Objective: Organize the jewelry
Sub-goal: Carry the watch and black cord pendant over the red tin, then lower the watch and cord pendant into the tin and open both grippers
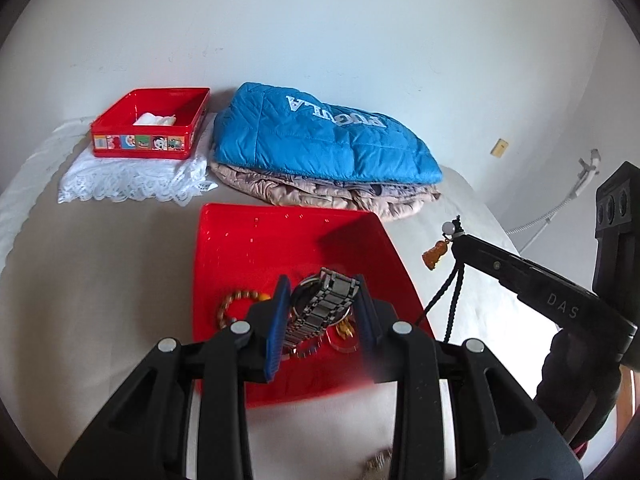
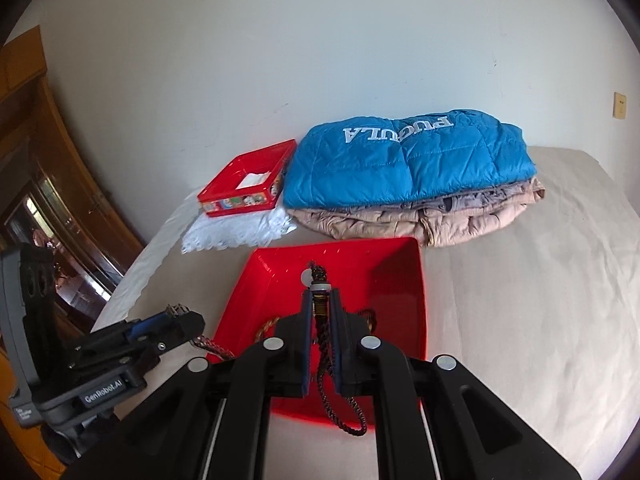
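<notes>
The silver metal link-bracelet watch (image 1: 320, 304) sits between the blue pads of your left gripper (image 1: 322, 300), which is closed narrowly on it; the band's long axis runs along the fingers, from near the tips back toward the camera. Your right gripper (image 2: 320, 312) is fully closed on a dark braided cord necklace (image 2: 326, 364), whose cord hangs in a loop below the jaws, with a white bead and an amber pendant (image 1: 434, 254) at the tip end.

Both items are held above the shallow red plastic tray (image 1: 256, 240), which rests on the beige bedsheet (image 2: 520, 300). A brown beaded bracelet (image 1: 234, 304) and other small pieces lie in the tray beneath the left gripper.

The likely destination is the red rectangular tin box with cartoon pictures (image 1: 150, 122), judged from the task. It stands on a white lace cloth (image 1: 132, 180), ahead of both grippers and to the left, beyond the tray's far edge. Its long axis runs roughly across the left wrist view. The left gripper appears nearer to it; the right gripper would have to cross in front of the folded blue quilted jacket (image 2: 400, 160).

The watch face is largely masked by the band and the left pad. The small pieces under the watch cannot be identified. The box interior shows only something white; its remaining contents are hidden by the near wall.
</notes>
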A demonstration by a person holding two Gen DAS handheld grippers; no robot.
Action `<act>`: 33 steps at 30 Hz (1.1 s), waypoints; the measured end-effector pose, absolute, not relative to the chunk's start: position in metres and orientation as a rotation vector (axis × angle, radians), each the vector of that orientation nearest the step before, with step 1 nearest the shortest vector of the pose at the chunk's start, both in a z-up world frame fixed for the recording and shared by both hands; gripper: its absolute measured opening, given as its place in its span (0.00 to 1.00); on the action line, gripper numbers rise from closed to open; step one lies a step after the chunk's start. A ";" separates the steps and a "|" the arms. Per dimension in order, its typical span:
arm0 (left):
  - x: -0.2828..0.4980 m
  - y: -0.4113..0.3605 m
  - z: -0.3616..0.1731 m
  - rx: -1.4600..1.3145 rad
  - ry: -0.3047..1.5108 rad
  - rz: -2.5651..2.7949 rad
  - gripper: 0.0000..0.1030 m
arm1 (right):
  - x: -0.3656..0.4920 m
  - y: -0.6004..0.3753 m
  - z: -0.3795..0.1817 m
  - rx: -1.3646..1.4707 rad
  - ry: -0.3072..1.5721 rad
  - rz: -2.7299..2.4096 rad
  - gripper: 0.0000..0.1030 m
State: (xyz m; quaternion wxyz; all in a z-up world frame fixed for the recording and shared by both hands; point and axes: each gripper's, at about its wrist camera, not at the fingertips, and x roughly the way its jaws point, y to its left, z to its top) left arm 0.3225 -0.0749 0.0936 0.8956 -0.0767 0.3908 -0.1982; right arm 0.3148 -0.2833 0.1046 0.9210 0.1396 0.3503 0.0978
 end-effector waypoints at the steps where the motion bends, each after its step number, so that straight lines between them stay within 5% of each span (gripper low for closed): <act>1: 0.331 -0.077 0.089 -0.154 0.811 -0.405 0.29 | 0.322 -0.283 0.100 0.284 0.720 0.193 0.07; 17: 0.401 -0.080 0.004 -0.135 1.003 -0.354 0.30 | 0.379 -0.276 0.023 0.254 0.883 0.166 0.11; 21: 0.397 -0.078 0.012 -0.146 0.970 -0.358 0.48 | 0.377 -0.277 0.025 0.256 0.878 0.165 0.16; 28: 0.379 -0.075 0.036 -0.160 0.907 -0.373 0.56 | 0.368 -0.283 0.031 0.264 0.860 0.137 0.26; 30: 0.374 -0.074 0.043 -0.158 0.889 -0.355 0.65 | 0.364 -0.285 0.035 0.260 0.841 0.118 0.38; 33: 0.366 -0.070 0.054 -0.156 0.850 -0.327 0.72 | 0.358 -0.287 0.038 0.244 0.826 0.102 0.42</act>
